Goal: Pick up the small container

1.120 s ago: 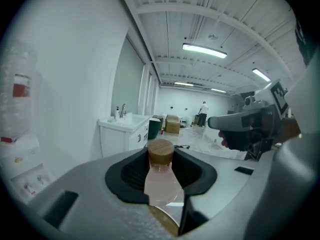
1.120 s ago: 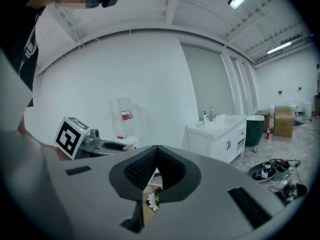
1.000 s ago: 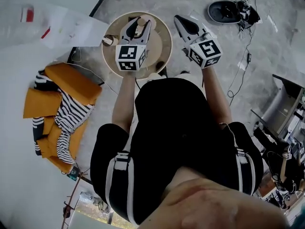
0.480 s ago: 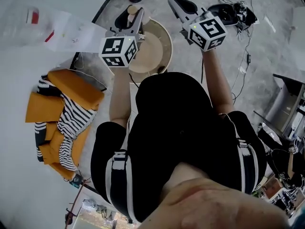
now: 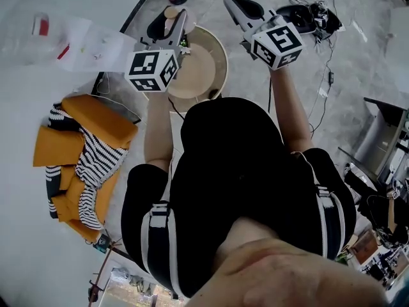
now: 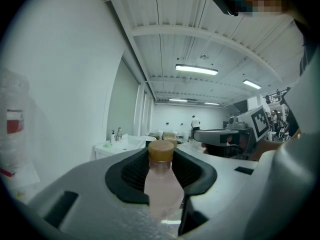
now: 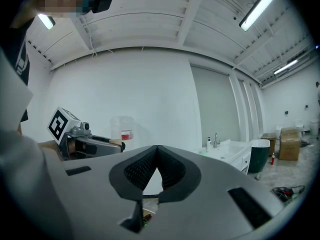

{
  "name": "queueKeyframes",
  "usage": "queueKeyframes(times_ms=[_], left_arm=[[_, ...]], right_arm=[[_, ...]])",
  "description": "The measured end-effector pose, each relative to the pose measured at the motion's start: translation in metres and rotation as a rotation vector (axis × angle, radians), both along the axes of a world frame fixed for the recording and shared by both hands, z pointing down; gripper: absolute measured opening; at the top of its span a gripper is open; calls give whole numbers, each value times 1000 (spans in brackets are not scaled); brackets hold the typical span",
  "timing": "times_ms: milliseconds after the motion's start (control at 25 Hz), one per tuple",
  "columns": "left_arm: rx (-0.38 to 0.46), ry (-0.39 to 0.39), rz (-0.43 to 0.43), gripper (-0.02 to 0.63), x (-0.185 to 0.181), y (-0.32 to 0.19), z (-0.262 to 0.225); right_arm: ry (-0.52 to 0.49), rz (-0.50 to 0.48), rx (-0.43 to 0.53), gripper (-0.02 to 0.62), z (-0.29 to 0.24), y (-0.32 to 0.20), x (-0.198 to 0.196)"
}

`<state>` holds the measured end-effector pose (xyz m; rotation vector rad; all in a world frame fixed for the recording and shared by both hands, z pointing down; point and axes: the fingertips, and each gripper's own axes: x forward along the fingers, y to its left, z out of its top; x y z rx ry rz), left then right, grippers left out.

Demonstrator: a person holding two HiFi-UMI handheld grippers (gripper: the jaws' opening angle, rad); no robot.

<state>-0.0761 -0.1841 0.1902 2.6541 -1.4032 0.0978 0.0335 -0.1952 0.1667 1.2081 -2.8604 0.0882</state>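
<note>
One small container point(image 6: 162, 186), a clear bottle with a pale pinkish body and a round tan cap point(image 6: 161, 150), stands upright, pinched between the jaws of the left gripper point(image 6: 161, 170). The right gripper point(image 7: 156, 170), second of two, is pressed together on nothing. Below both lies one round tabletop point(image 5: 208, 62).

The left gripper point(image 6: 161, 155) is hiding the base of the small container point(image 6: 161, 180) behind its own body; in the head view it is covering part of the round table point(image 5: 206, 62).
</note>
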Motion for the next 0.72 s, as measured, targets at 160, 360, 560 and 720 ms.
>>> queueKeyframes(times_ms=[160,360,560,720], left_arm=[[0,-1,6,143,-1,-4,4],[-5,-4,4,143,-1,-6,9],[-4,2,5,143,-1,-1,10],[4,1,11,143,-2,3,11]], right_arm=[[4,7,-4,2,2,-2,1],[17,12,-5,2,2,-1,3],[24,17,0,2,3,7,4],[27,24,6,2,4,12,3]])
